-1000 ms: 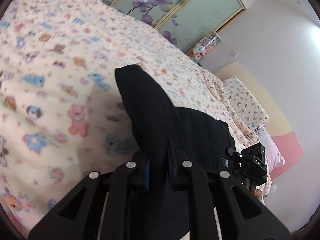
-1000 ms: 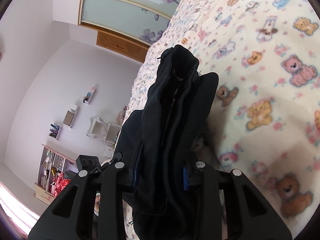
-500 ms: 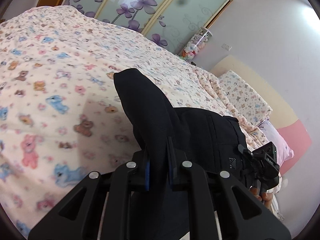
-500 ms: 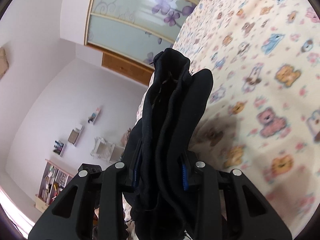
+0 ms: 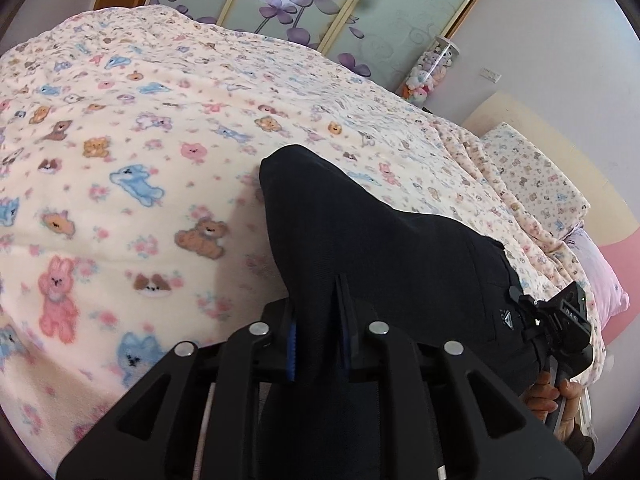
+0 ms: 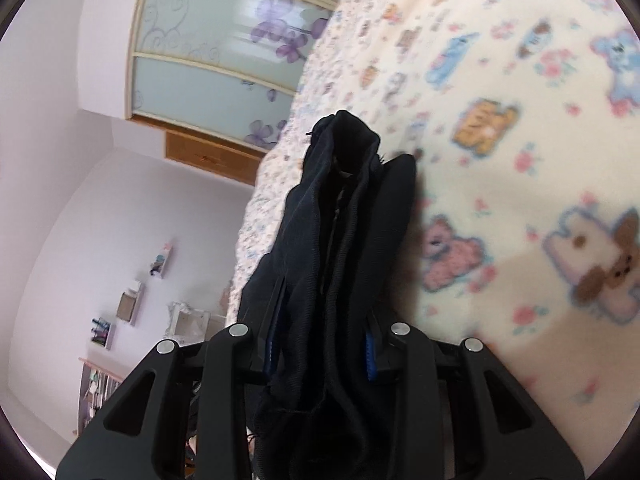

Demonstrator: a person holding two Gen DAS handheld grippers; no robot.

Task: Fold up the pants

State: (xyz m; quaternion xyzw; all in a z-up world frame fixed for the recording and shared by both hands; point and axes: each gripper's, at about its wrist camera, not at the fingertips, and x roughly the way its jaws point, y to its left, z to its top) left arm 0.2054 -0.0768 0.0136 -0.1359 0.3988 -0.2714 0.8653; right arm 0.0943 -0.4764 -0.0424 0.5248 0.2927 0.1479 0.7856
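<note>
The black pants (image 5: 384, 248) hang stretched between both grippers, above the bed. My left gripper (image 5: 318, 344) is shut on one edge of the pants; a peak of black cloth sticks out past its fingers. My right gripper (image 6: 320, 352) is shut on a thick bunch of several layers of the pants (image 6: 344, 216). In the left wrist view the right gripper (image 5: 560, 320) shows at the far end of the cloth, with the hand that holds it. A small logo sits on the cloth near there.
A cream blanket (image 5: 132, 152) with cartoon animals covers the bed below. Pillows (image 5: 536, 176) lie at the head, right. Sliding wardrobe doors (image 5: 320, 4) with purple flowers stand behind. Shelves (image 6: 132, 304) hang on the wall off the bed's side.
Both grippers kept their hold on the pants and swung over the bed; the blanket pattern has slid through both views. The views have tilted down a little toward the bed.
</note>
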